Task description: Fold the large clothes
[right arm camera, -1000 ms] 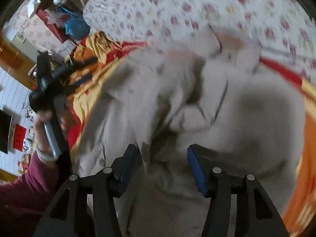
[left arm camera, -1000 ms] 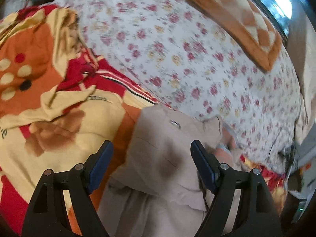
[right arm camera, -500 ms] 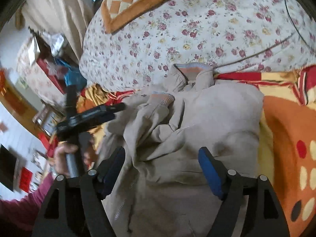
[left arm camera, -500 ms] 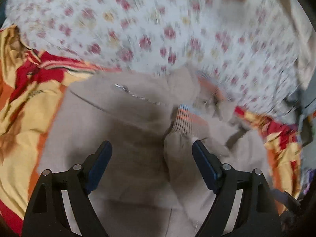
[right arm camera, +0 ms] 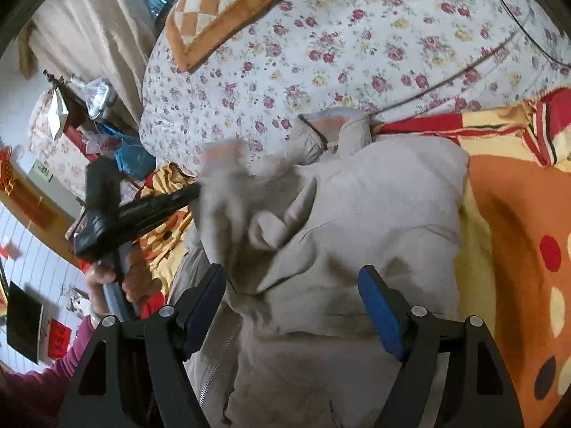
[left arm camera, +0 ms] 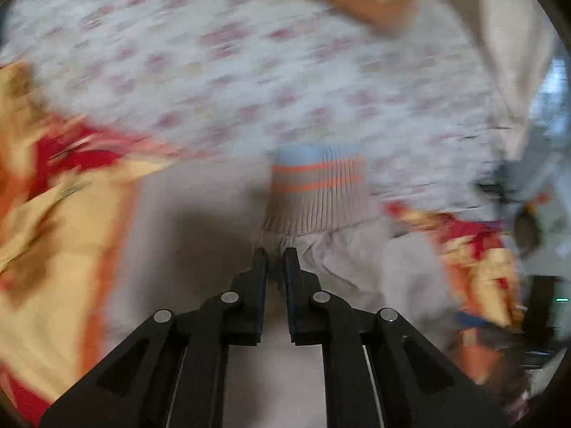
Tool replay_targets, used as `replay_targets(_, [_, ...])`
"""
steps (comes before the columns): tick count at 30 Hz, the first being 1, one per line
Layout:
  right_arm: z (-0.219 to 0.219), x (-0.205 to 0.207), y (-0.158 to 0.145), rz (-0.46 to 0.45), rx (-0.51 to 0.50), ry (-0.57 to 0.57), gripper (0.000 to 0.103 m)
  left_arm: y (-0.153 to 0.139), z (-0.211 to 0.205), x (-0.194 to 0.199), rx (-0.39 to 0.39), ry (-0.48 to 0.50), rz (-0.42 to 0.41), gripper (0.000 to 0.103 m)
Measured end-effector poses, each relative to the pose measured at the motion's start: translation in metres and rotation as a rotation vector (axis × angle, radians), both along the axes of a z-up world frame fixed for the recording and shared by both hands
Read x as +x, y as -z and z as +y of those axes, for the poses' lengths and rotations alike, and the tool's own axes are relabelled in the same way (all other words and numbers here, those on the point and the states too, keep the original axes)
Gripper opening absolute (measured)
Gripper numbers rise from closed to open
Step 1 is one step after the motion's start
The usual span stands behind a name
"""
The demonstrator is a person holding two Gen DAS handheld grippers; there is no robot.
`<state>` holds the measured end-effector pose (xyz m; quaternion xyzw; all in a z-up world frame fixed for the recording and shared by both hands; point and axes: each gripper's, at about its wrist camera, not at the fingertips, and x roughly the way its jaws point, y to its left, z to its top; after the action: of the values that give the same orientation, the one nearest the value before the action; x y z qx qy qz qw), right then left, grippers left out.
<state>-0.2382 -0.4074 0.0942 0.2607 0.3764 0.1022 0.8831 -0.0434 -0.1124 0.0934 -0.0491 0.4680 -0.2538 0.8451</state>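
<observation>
A beige zip jacket lies crumpled on an orange, red and yellow blanket. My left gripper is shut on the jacket's sleeve just behind its ribbed cuff with orange and blue stripes. In the right wrist view the left gripper holds that sleeve lifted at the jacket's left side, blurred by motion. My right gripper is open and empty, hovering over the jacket's lower middle. The jacket's collar lies at the far end.
A white floral quilt lies beyond the jacket, with an orange checked cushion on it. A thin dark cable runs across the quilt. Cluttered shelves and bags stand at the left.
My left gripper has closed on the sleeve near the cuff and is lifting it. My right gripper stays open over the jacket and has shifted slightly.
</observation>
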Motion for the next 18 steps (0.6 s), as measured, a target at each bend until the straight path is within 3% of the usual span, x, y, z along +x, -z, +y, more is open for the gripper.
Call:
replay_targets(2, [0.013, 0.004, -0.003, -0.006, -0.033, -0.032, 0.079, 0.018, 0.029, 0.007, 0.046, -0.083, 0.054, 0.009])
replay_targets(3, [0.021, 0.007, -0.004, -0.009, -0.040, -0.052, 0.079, 0.024, 0.039, 0.011, 0.034, -0.117, 0.081, 0.018])
replay_targets(4, [0.027, 0.009, -0.005, -0.011, -0.040, -0.069, 0.079, 0.030, 0.051, 0.015, -0.007, -0.152, 0.117, 0.023])
replay_targets(6, [0.040, 0.014, -0.009, -0.008, -0.053, -0.094, 0.079, 0.033, 0.068, 0.016, -0.121, -0.206, 0.157, 0.049])
replay_targets(7, [0.047, 0.017, -0.011, -0.003, -0.081, -0.098, 0.079, 0.030, 0.076, 0.015, -0.185, -0.235, 0.157, 0.054])
replay_targets(8, [0.052, 0.019, -0.013, -0.002, -0.105, -0.102, 0.079, 0.025, 0.086, 0.013, -0.247, -0.265, 0.143, 0.066])
replay_targets(9, [0.060, 0.023, -0.015, -0.001, -0.140, -0.112, 0.079, 0.021, 0.090, 0.013, -0.284, -0.284, 0.126, 0.079])
replay_targets(10, [0.067, 0.028, -0.018, -0.001, -0.167, -0.125, 0.079, 0.016, 0.094, 0.013, -0.306, -0.298, 0.102, 0.084])
replay_targets(13, [0.089, 0.046, -0.022, -0.024, -0.186, -0.179, 0.079, 0.011, 0.092, 0.011, -0.267, -0.291, 0.049, 0.084])
replay_targets(18, [0.128, 0.092, -0.003, -0.029, -0.222, -0.250, 0.078, 0.019, 0.085, 0.020, -0.263, -0.261, 0.074, 0.084])
